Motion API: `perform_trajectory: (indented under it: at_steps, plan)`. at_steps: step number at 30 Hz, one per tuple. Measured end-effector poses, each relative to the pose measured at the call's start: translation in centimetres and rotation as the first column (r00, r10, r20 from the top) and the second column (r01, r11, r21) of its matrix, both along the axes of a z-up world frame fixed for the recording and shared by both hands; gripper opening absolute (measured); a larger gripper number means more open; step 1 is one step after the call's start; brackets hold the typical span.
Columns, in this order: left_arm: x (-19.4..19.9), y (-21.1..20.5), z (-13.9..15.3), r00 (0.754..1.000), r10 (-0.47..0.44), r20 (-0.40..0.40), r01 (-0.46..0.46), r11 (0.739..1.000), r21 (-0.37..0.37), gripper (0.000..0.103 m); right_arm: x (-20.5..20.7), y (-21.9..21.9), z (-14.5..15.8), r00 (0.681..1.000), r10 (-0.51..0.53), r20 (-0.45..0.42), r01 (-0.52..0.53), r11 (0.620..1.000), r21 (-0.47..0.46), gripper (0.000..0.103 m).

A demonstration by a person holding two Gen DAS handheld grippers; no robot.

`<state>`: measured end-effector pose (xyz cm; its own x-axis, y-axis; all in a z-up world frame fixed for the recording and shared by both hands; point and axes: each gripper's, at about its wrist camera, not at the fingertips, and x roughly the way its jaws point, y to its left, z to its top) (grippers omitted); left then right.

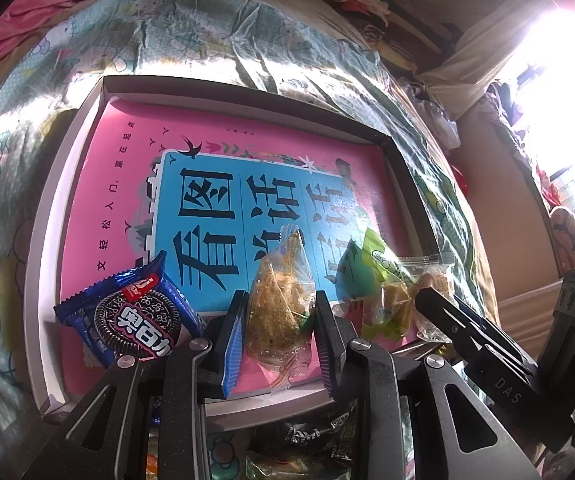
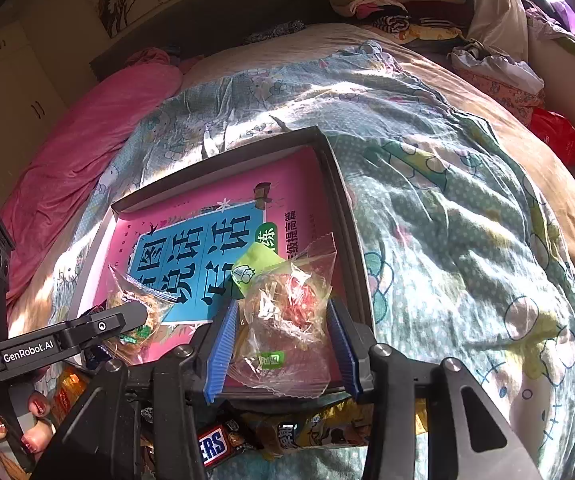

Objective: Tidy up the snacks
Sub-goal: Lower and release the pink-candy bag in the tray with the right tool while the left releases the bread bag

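Two views, left wrist first: left gripper (image 1: 280,322) clamped on clear crinkly pouch of crumbly golden biscuit (image 1: 281,304), over pink-and-blue glossy book (image 1: 207,200) inside shallow white cardboard box (image 1: 47,216). Light, brittle; best pinched at sealed edge, not across filling. Blue foil cookie packet (image 1: 127,316) just beside, slick.

Right wrist: right gripper (image 2: 283,340) flanking clear cellophane bag with red-brown sweets (image 2: 287,312), pads seemingly off film, so loose. Soft, slippery, featherweight; crimped top seam safest.

A pink and blue book cover (image 1: 207,200) lines the tray; a blue Oreo packet (image 1: 131,316) lies on it; the teal quilt (image 2: 467,240) has a cartoon-cat print.
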<state>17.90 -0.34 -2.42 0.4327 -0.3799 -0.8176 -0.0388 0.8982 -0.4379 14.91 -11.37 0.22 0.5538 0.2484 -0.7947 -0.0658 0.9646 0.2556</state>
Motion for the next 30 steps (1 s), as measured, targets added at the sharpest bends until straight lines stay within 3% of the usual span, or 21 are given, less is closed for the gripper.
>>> perform_trajectory:
  at_steps: [30]
  plan:
    - [-0.9,1.3,0.9,0.999,0.043,-0.007,-0.043,0.999,0.022,0.049,-1.6,-0.1,0.9,1.000,-0.008,0.009,0.007,1.000,0.014,0.048]
